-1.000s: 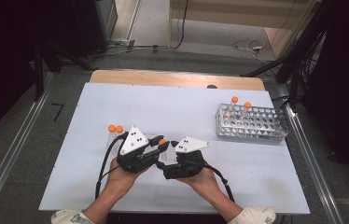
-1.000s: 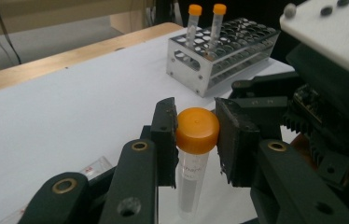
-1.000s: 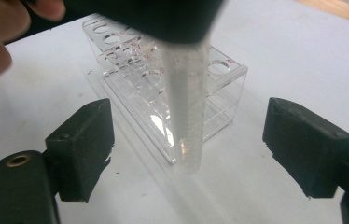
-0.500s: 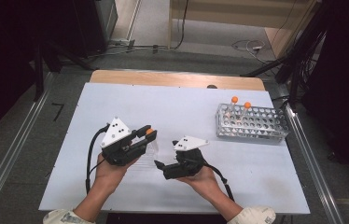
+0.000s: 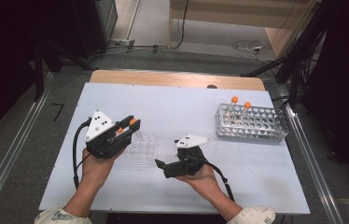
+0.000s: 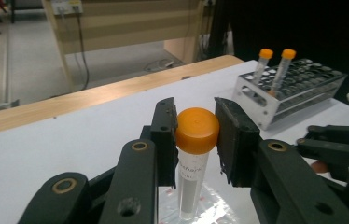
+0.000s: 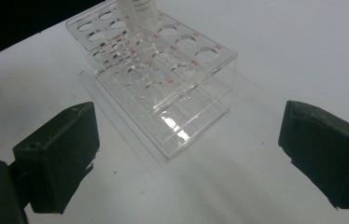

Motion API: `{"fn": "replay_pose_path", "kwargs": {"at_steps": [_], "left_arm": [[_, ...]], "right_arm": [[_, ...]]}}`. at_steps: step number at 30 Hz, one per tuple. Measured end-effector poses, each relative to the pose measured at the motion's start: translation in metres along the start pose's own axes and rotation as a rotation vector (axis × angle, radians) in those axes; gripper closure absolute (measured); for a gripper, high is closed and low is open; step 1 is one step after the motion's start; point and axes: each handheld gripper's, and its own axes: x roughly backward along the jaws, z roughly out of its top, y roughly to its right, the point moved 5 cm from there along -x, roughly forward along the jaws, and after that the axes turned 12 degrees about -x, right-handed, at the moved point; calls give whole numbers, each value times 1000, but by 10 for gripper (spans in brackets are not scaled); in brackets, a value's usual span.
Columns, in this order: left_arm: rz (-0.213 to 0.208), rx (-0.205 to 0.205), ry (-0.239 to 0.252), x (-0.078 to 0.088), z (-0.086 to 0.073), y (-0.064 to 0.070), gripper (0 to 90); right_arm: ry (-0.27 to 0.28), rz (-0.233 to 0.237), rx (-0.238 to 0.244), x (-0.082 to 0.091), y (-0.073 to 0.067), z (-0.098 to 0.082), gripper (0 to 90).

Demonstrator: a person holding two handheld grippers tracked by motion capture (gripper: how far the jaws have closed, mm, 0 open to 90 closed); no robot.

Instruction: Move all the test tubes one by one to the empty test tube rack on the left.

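Left gripper (image 6: 196, 140): my jaws are clamped on the clear plastic tube with an orange cap (image 6: 195, 140), long axis upright.
Tube's place: left-centre of the high view, directly over the clear acrylic rack (image 5: 140, 150).
Right gripper (image 7: 186, 158): jaws have just been opening, now wide and empty, facing that rack.
Nearby: metal rack (image 5: 252, 123) upper right on the white table (image 5: 172, 107), well apart; nothing blocks the descent.

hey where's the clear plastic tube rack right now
In the high view the clear rack sits on the white table left of centre, between the left gripper, which holds an orange-capped tube over it, and the right gripper.
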Motion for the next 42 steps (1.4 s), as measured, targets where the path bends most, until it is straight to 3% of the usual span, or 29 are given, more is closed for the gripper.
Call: {"fn": "replay_pose_path", "kwargs": {"at_steps": [3, 11, 25, 42], "left_arm": [[48, -10, -21, -1, -3, -7, 706], [104, -8, -36, -4, -10, -18, 706], [107, -9, -90, -17, -26, -20, 706], [93, -28, -205, -32, -47, -19, 702]], "right_arm": [[-12, 8, -23, -1, 2, 0, 33], [-11, 6, -35, -1, 2, 0, 33], [-10, 12, -25, -1, 2, 0, 35], [-19, 10, -19, -1, 1, -1, 41]]}}
